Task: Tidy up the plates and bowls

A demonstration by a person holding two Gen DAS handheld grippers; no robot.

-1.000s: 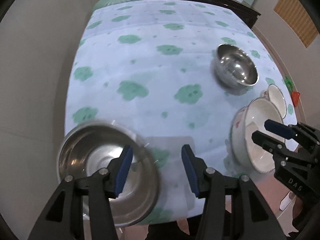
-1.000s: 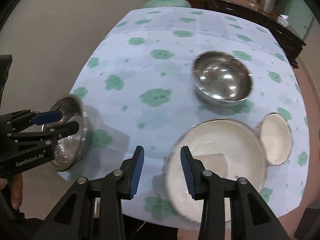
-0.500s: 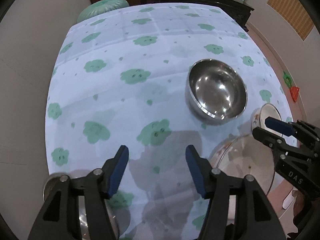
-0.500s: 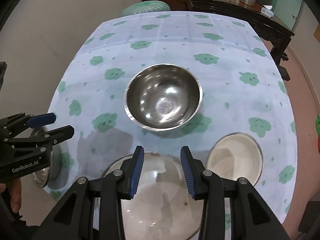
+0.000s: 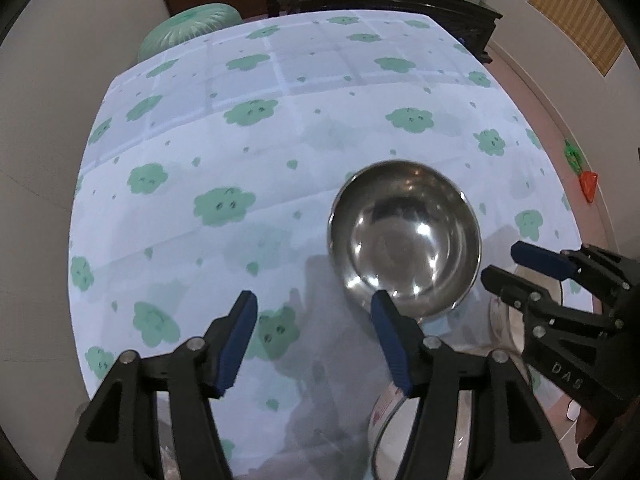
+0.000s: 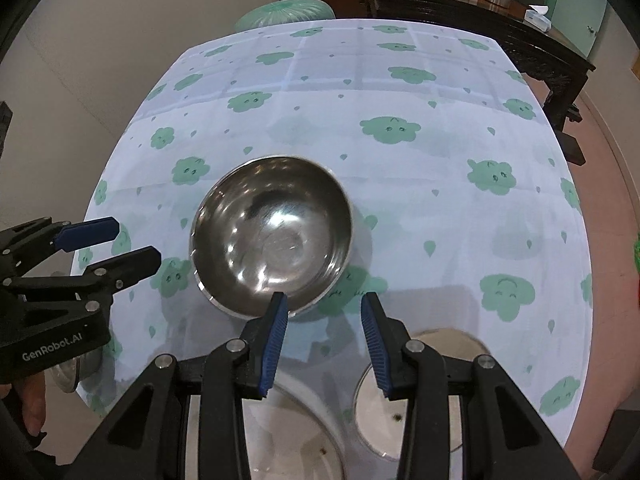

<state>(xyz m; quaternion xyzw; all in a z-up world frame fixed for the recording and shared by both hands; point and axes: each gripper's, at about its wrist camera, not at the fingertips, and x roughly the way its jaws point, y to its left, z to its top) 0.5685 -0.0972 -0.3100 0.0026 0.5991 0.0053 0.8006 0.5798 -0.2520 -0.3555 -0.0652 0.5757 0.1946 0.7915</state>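
Note:
A deep steel bowl point(image 5: 404, 236) point(image 6: 272, 236) stands upright and empty on the cloud-print tablecloth point(image 5: 280, 140). My left gripper point(image 5: 314, 316) point(image 6: 132, 242) hangs open to the left of the bowl with only cloth between its fingers. My right gripper point(image 6: 325, 308) point(image 5: 516, 264) is open at the bowl's near rim, and its left finger overlaps that rim in the picture. Below it sit a large white bowl point(image 6: 296, 440) point(image 5: 384, 420) and a small white bowl point(image 6: 380, 396). A second steel bowl point(image 6: 76, 368) peeks out at the table's near left edge.
A green round stool point(image 6: 284, 10) stands past the far end of the table, with a dark wooden sideboard point(image 5: 400, 0) behind it. The table's edge curves close on the left and right. A person's hand point(image 6: 32, 412) holds the left gripper.
Both grippers have travelled over the table toward the deep steel bowl, which now looms closer. The left gripper has left the other steel bowl behind and its jaws stand a little wider.

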